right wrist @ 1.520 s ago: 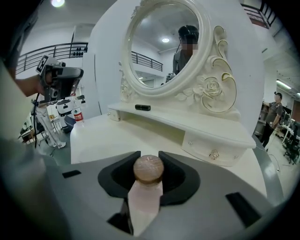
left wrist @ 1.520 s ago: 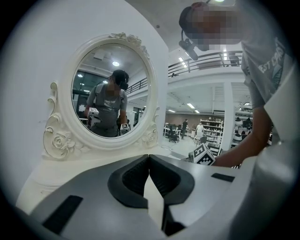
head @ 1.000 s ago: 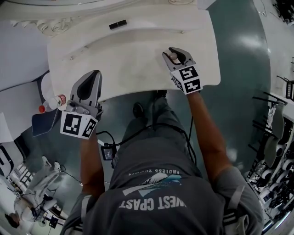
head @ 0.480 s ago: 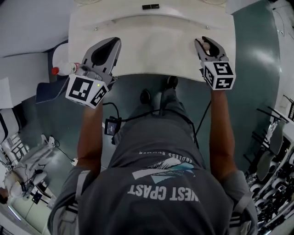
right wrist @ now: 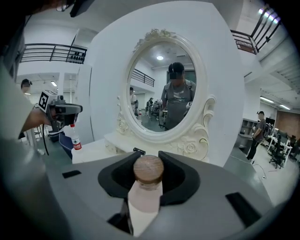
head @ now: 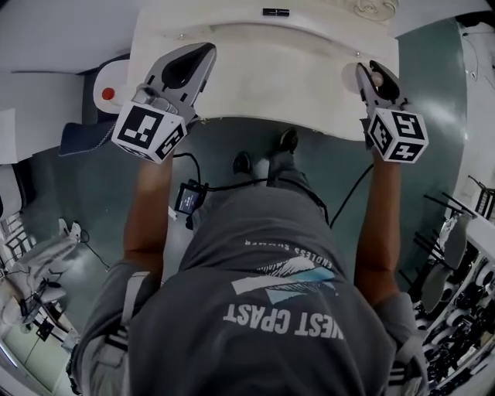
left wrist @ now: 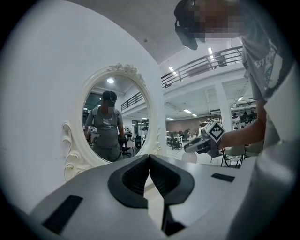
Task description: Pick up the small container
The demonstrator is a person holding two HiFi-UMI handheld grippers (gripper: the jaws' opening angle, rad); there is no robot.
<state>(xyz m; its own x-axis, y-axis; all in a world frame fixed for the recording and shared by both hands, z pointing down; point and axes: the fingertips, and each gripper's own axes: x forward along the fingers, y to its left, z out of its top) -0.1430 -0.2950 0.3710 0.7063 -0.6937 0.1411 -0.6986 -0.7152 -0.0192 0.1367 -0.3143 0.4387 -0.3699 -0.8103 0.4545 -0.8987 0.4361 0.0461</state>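
Observation:
The small container (right wrist: 144, 199) is a pale pink bottle with a round wooden lid (right wrist: 148, 169). My right gripper (right wrist: 146, 153) is shut on it, a pad on either side just under the lid. In the head view the right gripper (head: 371, 69) hangs over the right front corner of the white dressing table (head: 294, 69), and the container's lid (head: 377, 78) peeks out between the jaws. My left gripper (head: 206, 49) is over the table's left front edge. Its jaws (left wrist: 149, 156) meet at the tips with nothing between them.
An oval mirror (right wrist: 164, 89) in an ornate white frame stands at the table's back. A small black object (head: 275, 12) lies near the mirror's base. A water bottle with a red cap (head: 108, 93) and a dark blue item (head: 81, 136) sit left of the table. The person's legs are below.
The head view has swung, and both grippers now sit higher in it, the left farther over the table's edge. The right gripper has kept its hold on the container.

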